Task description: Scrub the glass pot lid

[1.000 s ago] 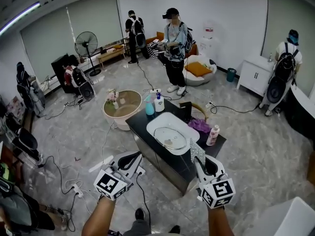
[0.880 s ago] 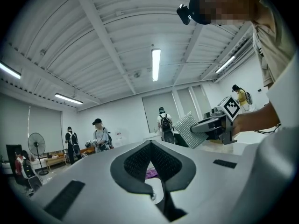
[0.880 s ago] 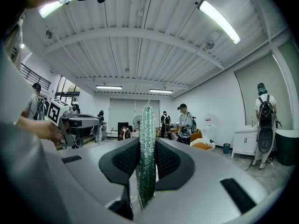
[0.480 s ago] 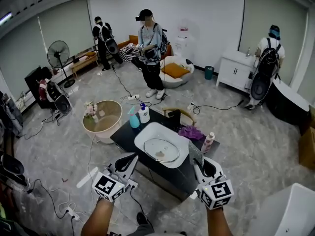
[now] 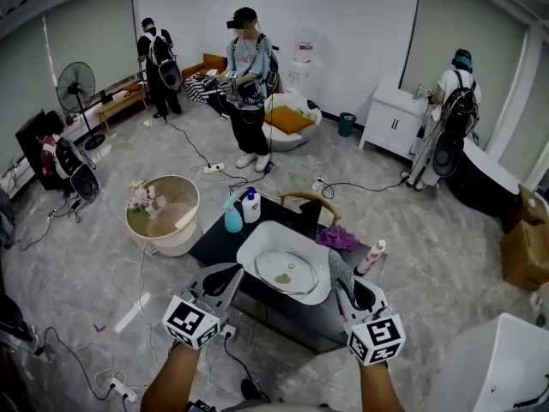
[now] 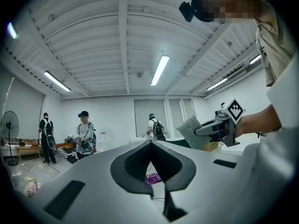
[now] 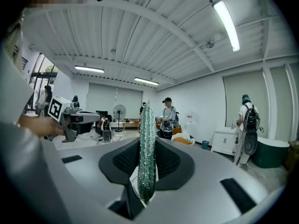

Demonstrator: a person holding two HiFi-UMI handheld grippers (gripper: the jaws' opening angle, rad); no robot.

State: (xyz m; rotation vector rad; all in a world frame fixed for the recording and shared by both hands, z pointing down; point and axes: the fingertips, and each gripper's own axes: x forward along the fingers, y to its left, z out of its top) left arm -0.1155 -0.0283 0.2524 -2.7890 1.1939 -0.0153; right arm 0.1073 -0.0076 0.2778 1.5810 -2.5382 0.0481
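The glass pot lid lies flat inside a white basin on a black counter. My right gripper hovers off the basin's near right corner, shut on a green scrubbing pad that stands upright between its jaws. My left gripper is held level off the basin's near left side, its jaws closed together with nothing between them. The left gripper view shows the right gripper and its scrubbing pad raised in the air.
On the counter stand a blue spray bottle, a white pump bottle, a purple cloth and a pink-capped bottle. A round table with flowers is to the left. Cables cross the floor; several people stand behind.
The head view has swung so the counter and basin sit more centred and nearer. Both grippers keep the same pose, and the right one still holds the pad.
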